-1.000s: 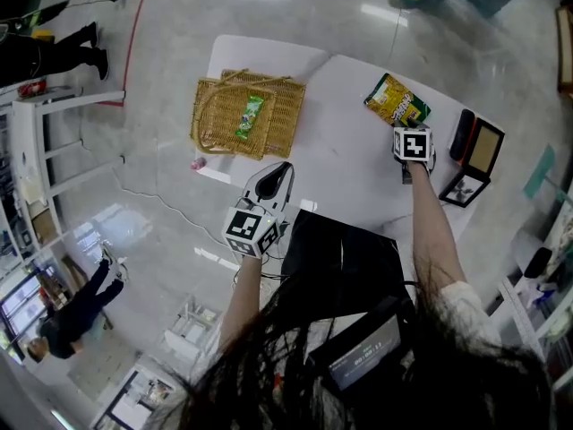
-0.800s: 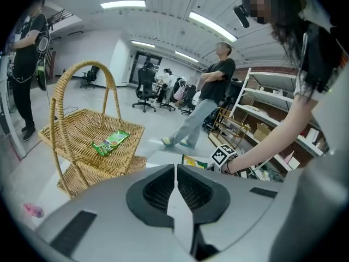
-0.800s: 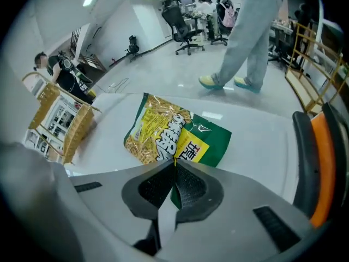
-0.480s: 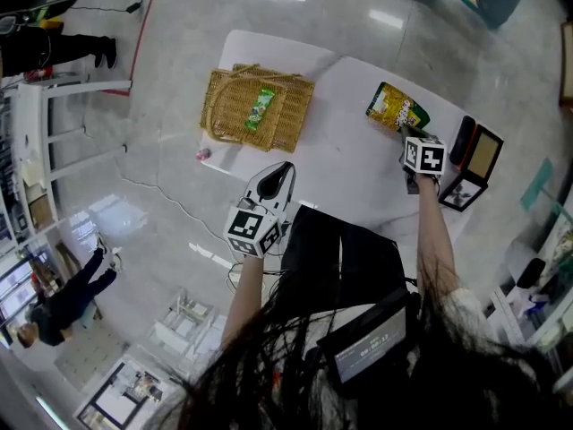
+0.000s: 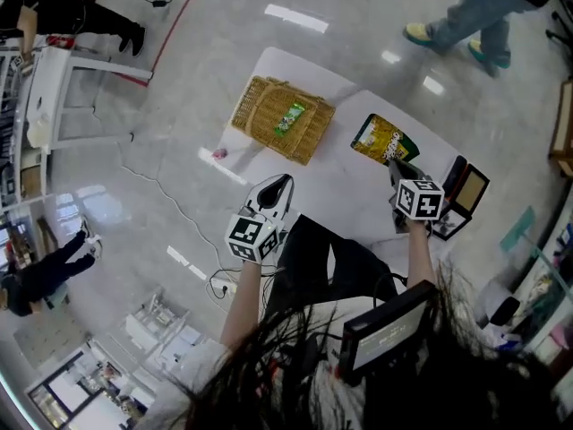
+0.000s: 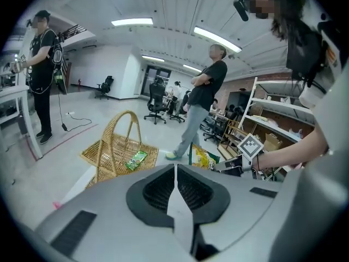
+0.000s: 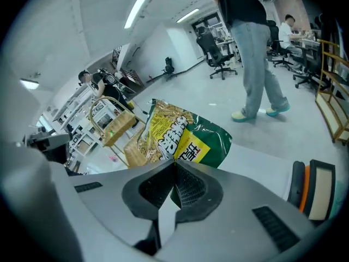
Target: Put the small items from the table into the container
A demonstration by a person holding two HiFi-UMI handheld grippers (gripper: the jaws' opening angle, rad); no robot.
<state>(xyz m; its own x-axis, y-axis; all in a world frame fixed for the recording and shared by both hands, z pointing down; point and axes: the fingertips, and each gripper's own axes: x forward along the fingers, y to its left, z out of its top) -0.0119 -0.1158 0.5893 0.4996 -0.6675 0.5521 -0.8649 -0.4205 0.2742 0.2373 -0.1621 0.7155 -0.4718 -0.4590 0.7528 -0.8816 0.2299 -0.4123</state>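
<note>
A yellow-and-green snack bag (image 5: 383, 140) hangs off the white table (image 5: 345, 182), pinched at its near edge by my right gripper (image 5: 395, 164). In the right gripper view the jaws (image 7: 174, 161) are shut on the snack bag (image 7: 182, 138). The wicker basket (image 5: 269, 106) stands at the table's far left end with a small green packet (image 5: 289, 118) inside. My left gripper (image 5: 277, 182) hovers over the near table edge, shut and empty (image 6: 175, 166). From there the basket (image 6: 109, 153) lies ahead to the left and the snack bag (image 6: 203, 158) ahead to the right.
Black cases and framed boxes (image 5: 466, 193) sit at the table's right end, close to my right gripper. A small pink thing (image 5: 219, 153) lies on the floor by the basket. A person (image 5: 474, 12) walks past beyond the table; another stands (image 6: 204, 100) behind it.
My right gripper closed on the snack bag and lifted it off the table. My left gripper rose a little. The view has shifted.
</note>
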